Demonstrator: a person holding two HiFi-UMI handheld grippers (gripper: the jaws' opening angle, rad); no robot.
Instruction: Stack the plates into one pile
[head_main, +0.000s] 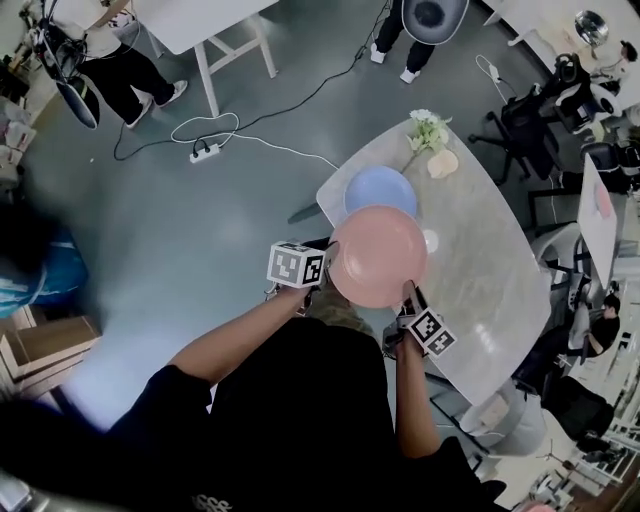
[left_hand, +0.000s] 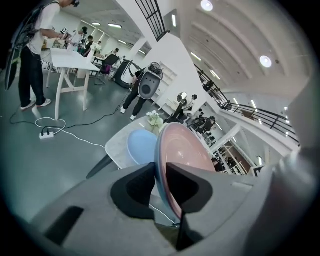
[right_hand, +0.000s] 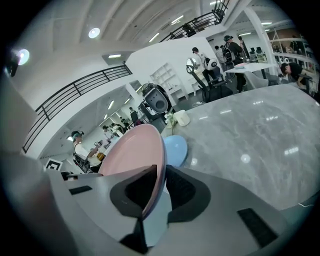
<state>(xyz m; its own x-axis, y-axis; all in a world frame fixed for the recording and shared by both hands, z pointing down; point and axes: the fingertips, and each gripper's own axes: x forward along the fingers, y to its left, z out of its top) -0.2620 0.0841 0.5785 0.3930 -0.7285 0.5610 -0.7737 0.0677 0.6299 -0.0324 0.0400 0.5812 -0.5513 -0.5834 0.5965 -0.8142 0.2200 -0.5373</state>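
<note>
A long grey marbled tabletop (head_main: 490, 260) with rounded corners runs away from the person, seen from above. A round pink plate (head_main: 378, 255) is held in the air over its near end, hollow side up and roughly level, its far edge overlapping the near edge of a round blue plate (head_main: 378, 190) in the head view. The blue plate lies flat on the tabletop, near a small bunch of white flowers (head_main: 428, 130). The left tool (head_main: 326, 264) is clenched on the pink plate's left rim and the right tool (head_main: 408, 296) on the rim at the near right; each gripper view shows the thin rim edge-on, pinched between dark pads. Being round, the plate has no long axis; what matters is that its face points upward, matching the blue plate below. It looks stiff, smooth and glossy, so probably slippery at the pads and likely to chip or crack if dropped. Its weight looks moderate. The raised rim, gripped on two sides as here, seems the sensible hold, keeping it level for lowering onto the blue plate.
</note>
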